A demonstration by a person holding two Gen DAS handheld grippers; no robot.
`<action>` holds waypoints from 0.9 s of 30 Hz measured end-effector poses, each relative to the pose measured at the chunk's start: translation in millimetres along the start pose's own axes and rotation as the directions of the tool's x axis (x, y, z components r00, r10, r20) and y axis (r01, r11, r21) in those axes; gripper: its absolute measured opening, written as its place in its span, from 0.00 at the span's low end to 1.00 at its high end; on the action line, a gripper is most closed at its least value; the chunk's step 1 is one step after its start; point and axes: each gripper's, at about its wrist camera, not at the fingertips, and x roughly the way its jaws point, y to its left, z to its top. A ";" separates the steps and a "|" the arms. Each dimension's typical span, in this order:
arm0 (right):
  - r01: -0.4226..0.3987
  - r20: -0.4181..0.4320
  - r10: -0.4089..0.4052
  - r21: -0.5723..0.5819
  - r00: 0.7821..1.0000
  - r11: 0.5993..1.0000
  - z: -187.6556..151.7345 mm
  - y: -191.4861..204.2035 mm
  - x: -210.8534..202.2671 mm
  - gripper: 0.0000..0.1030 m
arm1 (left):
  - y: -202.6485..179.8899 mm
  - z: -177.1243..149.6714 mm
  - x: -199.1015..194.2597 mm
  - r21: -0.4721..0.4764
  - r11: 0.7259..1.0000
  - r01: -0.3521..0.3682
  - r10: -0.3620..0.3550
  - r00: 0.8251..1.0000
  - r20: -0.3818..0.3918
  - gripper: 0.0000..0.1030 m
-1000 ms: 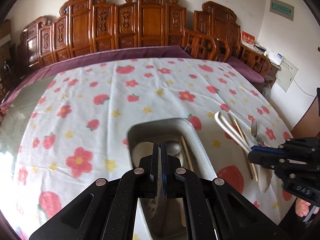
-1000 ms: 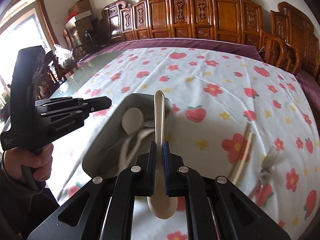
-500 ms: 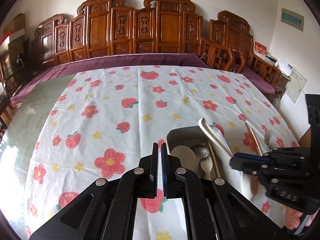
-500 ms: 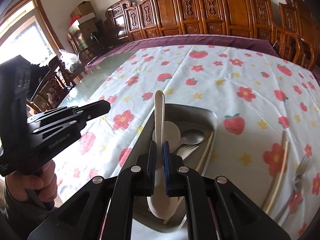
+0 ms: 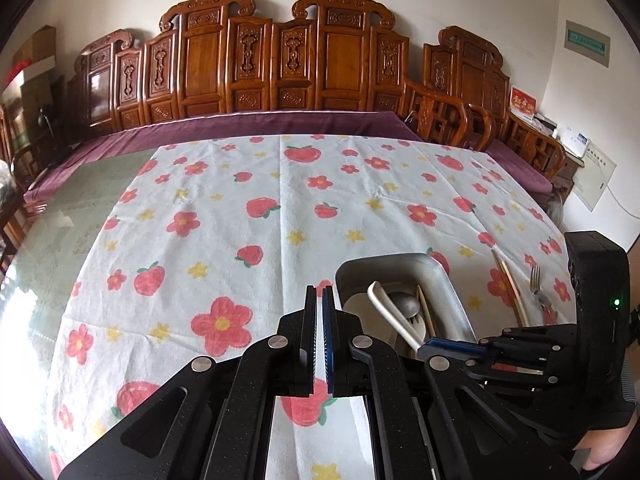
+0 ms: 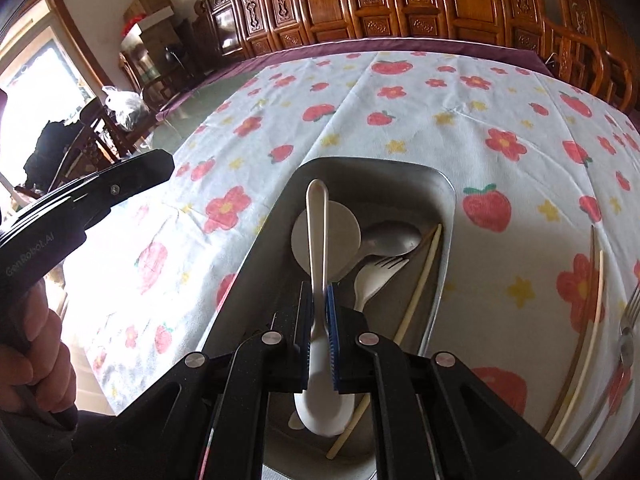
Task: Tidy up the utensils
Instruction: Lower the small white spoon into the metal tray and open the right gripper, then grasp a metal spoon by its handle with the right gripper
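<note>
Left wrist view: left gripper (image 5: pixel 319 322) has its fingers pressed together on nothing, hovering over the flower-print tablecloth on the table (image 5: pixel 224 216), just left of the grey rectangular metal tray (image 5: pixel 448 280). Right gripper (image 5: pixel 430 346) sits over the tray's near end with the long white plastic spoon (image 5: pixel 390 314) angling up out of it. Right of the tray on the cloth: a pair of pale wooden chopsticks (image 5: pixel 512 292) and a silver metal fork (image 5: pixel 538 286), not yet collected.

Right wrist view: right gripper (image 6: pixel 319 312) pinching the white spoon (image 6: pixel 316 224) on its handle, bowl end hanging toward camera, handle tip pointing to the tray's far end. Spoon is above the tray (image 6: pixel 264 232), not resting in it as far as I can tell. Under it: a round white spoon bowl (image 6: pixel 340 236), a grey metal spoon (image 6: pixel 390 236), a white plastic fork (image 6: pixel 374 276), one pale chopstick (image 6: pixel 420 280).

Judgement: placing step. Lower until the spoon lies along the tray's long axis beside the others, then release; dropping from height risks a bounce over the rim.
</note>
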 end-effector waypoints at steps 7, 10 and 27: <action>-0.016 0.055 0.017 -0.005 0.998 1.000 -1.5 -14.0 -33.3 0.10 | -12.8 3.1 -9.0 0.000 1.000 0.022 -0.022 1.000 0.021 0.02; 0.024 0.098 -0.024 0.000 0.995 1.000 -12.3 -31.1 -63.8 0.10 | -23.8 3.8 -14.1 0.003 0.999 0.049 -0.049 0.998 0.030 0.02; 0.299 0.061 -0.317 0.206 0.946 0.932 -100.9 -204.2 -113.9 0.22 | -142.1 -21.4 -10.7 0.174 0.969 0.173 -0.174 0.985 -0.011 0.02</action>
